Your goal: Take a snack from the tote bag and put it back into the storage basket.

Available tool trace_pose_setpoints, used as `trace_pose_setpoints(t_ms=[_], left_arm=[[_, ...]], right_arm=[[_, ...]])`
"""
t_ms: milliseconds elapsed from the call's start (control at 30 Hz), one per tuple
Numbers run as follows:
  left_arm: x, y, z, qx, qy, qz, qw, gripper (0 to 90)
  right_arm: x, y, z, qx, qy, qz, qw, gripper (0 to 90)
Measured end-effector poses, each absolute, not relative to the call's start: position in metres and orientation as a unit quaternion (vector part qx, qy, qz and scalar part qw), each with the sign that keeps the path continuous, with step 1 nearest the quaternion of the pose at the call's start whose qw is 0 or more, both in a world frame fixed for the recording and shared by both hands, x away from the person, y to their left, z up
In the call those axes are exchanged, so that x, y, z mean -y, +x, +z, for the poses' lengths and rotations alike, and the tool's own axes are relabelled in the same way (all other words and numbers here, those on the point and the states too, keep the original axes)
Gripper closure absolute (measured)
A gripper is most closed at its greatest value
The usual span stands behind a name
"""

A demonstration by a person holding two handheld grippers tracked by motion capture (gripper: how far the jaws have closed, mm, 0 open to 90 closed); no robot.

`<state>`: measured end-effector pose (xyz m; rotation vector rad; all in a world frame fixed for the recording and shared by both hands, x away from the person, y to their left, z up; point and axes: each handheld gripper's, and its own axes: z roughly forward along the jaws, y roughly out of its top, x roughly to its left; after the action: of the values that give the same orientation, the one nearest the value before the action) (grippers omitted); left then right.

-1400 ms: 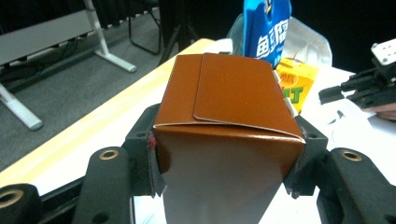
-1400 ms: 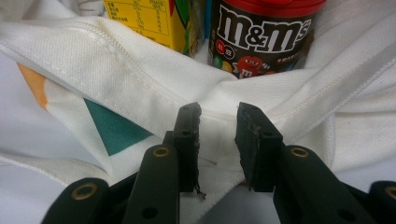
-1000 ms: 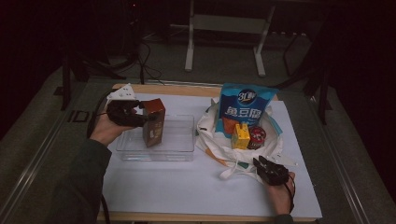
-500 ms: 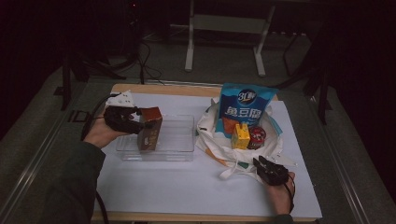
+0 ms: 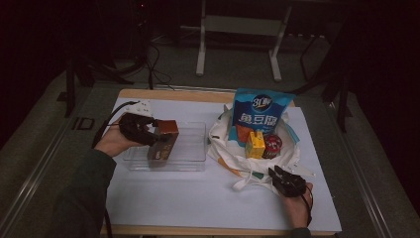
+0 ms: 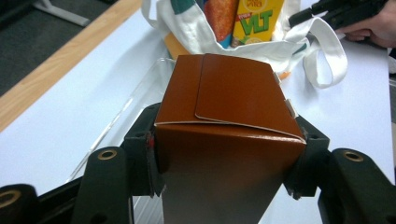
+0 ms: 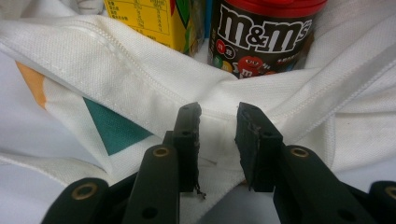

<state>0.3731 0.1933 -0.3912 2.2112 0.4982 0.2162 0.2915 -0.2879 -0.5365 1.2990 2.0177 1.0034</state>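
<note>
Since a second ago you've lowered the brown carton (image 5: pixel 163 144) with your left gripper (image 5: pixel 148 136), so it now sits tilted inside the clear plastic tray (image 5: pixel 190 148) rather than above its rim. Your left gripper's pads press both side faces of that carton; in the left gripper view its glossy cardboard top (image 6: pixel 229 93) with folded flaps lies squarely between the jaws, gripped firmly. Your right gripper (image 5: pixel 283 179) has kept its place at the near edge of the white cloth bag (image 5: pixel 228 158). Its jaws stand apart, with the bag's woven fabric (image 7: pixel 154 79) bunched between and behind them; I cannot tell whether the pads pinch it. The bag is soft and crumpled, printed with teal and orange patches. It holds a blue crinkly snack pouch (image 5: pixel 260 116), a yellow drink box (image 5: pixel 255 146) and a round M&M's tub (image 5: pixel 272 146) with a red lid.
</note>
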Motion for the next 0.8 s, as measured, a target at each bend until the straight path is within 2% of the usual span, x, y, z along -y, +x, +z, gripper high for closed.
trace_pose_setpoints(t_ms=[800], left_arm=[[-0.144,0.389,-0.403,-0.178,0.896,0.037,0.406,36.8]], right_arm=[[0.288,0.292,-0.537,-0.748,0.481,0.371,0.267,69.7]])
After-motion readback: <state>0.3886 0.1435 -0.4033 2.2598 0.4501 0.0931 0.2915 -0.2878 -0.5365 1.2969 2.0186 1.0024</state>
